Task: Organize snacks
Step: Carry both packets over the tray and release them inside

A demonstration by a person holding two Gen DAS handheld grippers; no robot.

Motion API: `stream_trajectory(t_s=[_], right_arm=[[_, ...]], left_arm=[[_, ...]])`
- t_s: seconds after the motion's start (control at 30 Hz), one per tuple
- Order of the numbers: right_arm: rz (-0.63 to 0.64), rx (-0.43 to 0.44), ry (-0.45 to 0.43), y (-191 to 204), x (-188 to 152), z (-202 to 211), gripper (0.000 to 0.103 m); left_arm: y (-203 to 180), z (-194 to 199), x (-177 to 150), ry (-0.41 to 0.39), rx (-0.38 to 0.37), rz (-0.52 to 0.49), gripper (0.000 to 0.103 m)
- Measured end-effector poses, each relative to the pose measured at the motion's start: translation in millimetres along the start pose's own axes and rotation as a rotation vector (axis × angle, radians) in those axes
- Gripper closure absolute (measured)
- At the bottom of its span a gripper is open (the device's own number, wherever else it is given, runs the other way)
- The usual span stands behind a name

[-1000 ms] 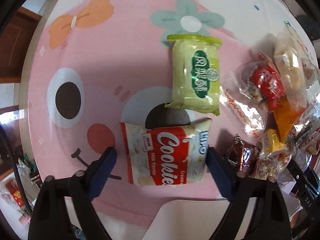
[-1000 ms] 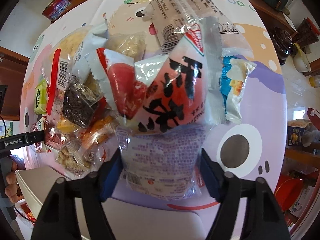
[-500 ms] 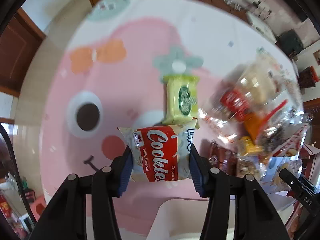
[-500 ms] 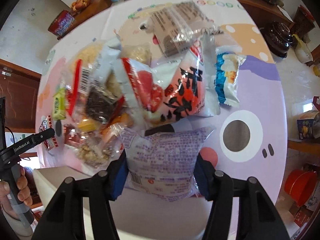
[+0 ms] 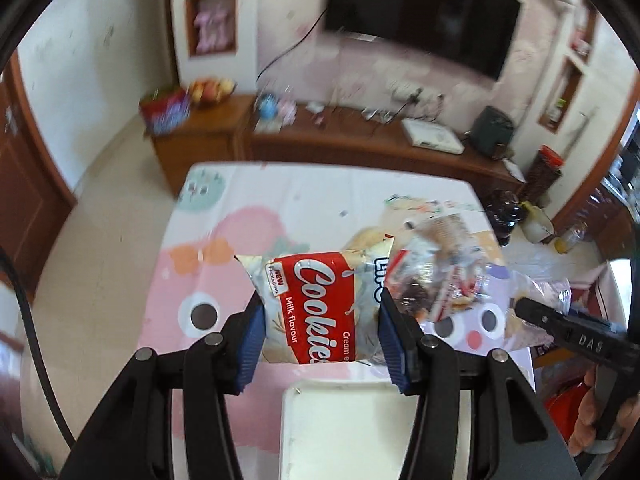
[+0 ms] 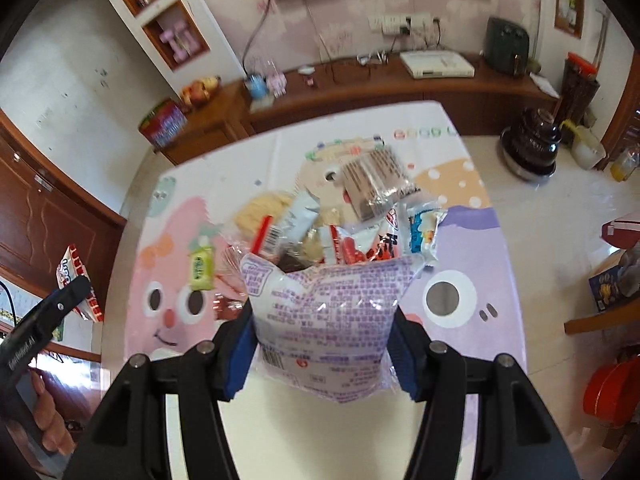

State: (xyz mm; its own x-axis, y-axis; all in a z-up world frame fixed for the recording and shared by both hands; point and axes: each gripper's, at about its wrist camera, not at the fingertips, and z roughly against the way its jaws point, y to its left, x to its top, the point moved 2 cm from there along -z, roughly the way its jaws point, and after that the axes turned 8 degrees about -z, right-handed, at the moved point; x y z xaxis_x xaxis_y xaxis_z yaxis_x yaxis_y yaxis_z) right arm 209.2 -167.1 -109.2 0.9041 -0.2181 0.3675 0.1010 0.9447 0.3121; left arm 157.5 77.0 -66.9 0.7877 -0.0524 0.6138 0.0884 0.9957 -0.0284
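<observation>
Left wrist view: left gripper (image 5: 320, 330) squeezes the light, crinkly cookie pack (image 5: 316, 308) by its sides; right gripper (image 6: 322, 350) pinches the soft purple bag (image 6: 324, 320).

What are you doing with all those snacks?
A person is sorting snacks with a gripper in each hand. The left gripper is clamped on a red and white cookies packet, held up above the table. The right gripper is clamped on a pale purple snack bag, also lifted. A pile of other snacks lies on the cartoon tablecloth, and a white bin sits just below the grippers.
</observation>
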Motion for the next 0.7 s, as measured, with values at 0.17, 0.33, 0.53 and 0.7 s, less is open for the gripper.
stream_trajectory(t_s=[0.17,0.33,0.53,0.7], right_arm=[[0.017,0.024,-0.027,19,-27,39,0.044],[0.042,0.001,-0.02,29,-63,65,0.043],[0.043,-0.057,0.009,32,-107,67,0.043],[0.044,-0.109,0.053,31,-135,53,0.042]], left_arm=[[-21,36,-20,-0.005,-0.023,-0.091,0.053],[-30,48,-47,0.011,-0.058,-0.15,0.052],[-38,43,-81,0.048,-0.084,-0.201,0.052],[-50,35,-105,0.091,-0.105,-0.265,0.052]])
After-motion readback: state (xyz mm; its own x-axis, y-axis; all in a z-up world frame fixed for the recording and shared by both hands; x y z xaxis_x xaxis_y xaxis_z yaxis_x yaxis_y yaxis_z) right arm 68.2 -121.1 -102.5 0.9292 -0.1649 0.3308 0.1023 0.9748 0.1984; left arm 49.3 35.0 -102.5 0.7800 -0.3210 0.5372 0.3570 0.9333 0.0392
